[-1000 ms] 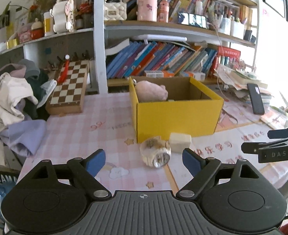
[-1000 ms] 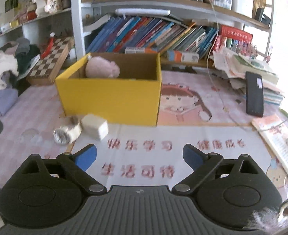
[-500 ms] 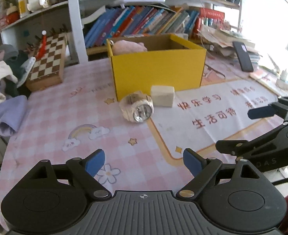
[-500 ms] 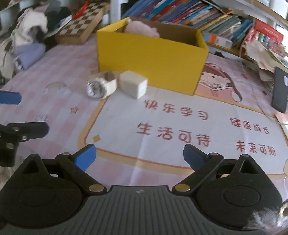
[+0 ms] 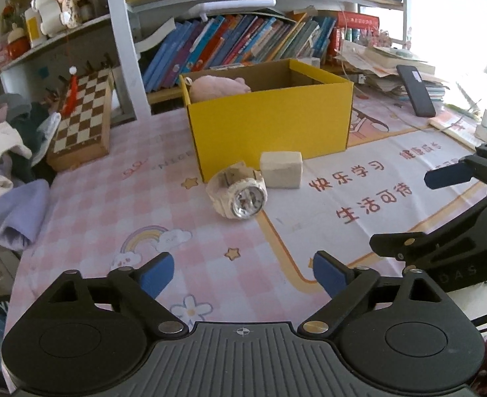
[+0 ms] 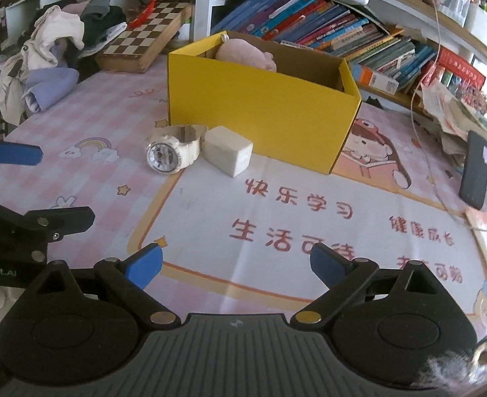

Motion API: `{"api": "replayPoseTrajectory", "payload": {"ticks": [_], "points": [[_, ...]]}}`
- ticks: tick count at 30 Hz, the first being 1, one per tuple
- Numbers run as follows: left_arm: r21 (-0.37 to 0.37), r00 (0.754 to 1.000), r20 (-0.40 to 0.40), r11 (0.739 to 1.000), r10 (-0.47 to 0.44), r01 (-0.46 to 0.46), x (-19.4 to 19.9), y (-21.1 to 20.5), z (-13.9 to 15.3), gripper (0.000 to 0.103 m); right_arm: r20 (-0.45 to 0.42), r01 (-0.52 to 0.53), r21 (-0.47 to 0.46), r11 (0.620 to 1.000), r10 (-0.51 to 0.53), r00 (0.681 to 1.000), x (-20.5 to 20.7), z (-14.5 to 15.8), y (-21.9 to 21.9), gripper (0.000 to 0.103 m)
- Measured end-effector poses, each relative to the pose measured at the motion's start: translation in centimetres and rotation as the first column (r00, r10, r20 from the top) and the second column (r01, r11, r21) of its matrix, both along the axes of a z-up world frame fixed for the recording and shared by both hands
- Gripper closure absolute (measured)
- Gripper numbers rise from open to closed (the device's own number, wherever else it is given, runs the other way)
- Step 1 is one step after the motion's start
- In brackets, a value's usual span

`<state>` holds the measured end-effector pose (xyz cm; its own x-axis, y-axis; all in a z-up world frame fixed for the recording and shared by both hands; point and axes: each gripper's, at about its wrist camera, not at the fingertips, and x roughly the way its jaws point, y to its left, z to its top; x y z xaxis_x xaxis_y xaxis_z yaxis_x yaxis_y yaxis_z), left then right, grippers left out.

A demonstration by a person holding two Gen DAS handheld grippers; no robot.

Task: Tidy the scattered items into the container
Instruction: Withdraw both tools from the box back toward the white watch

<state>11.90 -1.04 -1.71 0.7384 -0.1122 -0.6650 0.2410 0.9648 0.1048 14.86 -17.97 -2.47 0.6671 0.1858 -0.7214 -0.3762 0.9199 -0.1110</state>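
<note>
A yellow cardboard box stands on the desk mat with a pink plush toy inside at its back left. In front of the box lie a white wristwatch and, touching it on the right, a cream block. My left gripper is open and empty, well short of the watch. My right gripper is open and empty, near the mat's front. Each gripper shows at the edge of the other's view.
A chessboard leans at the back left beside a clothes pile. Bookshelves run behind the box. A black phone and stacked papers lie at the right.
Both grippers have pulled back and risen from the box, so the watch and block look farther away. Both stayed open and empty. The objects have not moved.
</note>
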Motion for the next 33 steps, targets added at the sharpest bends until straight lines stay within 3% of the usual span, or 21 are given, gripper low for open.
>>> {"api": "replayPoseTrajectory", "payload": {"ticks": [10, 29, 33], "points": [[-0.063, 1.000, 0.023, 0.998, 0.008, -0.006, 1.3, 1.0, 0.2, 0.005, 0.008, -0.016, -0.011, 1.000, 0.016, 1.000, 1.1, 0.4, 0.1, 0.007], [-0.043, 0.999, 0.011, 0.998, 0.050, -0.049, 4.9, 1.3, -0.5, 0.006, -0.042, -0.067, -0.005, 0.998, 0.066, 0.997, 6.2, -0.2, 0.7, 0.013], [-0.069, 0.999, -0.007, 0.996, 0.051, -0.051, 6.1, 1.4, -1.0, 0.021, -0.046, -0.085, -0.008, 0.996, 0.084, 0.995, 7.3, -0.3, 0.9, 0.013]]}}
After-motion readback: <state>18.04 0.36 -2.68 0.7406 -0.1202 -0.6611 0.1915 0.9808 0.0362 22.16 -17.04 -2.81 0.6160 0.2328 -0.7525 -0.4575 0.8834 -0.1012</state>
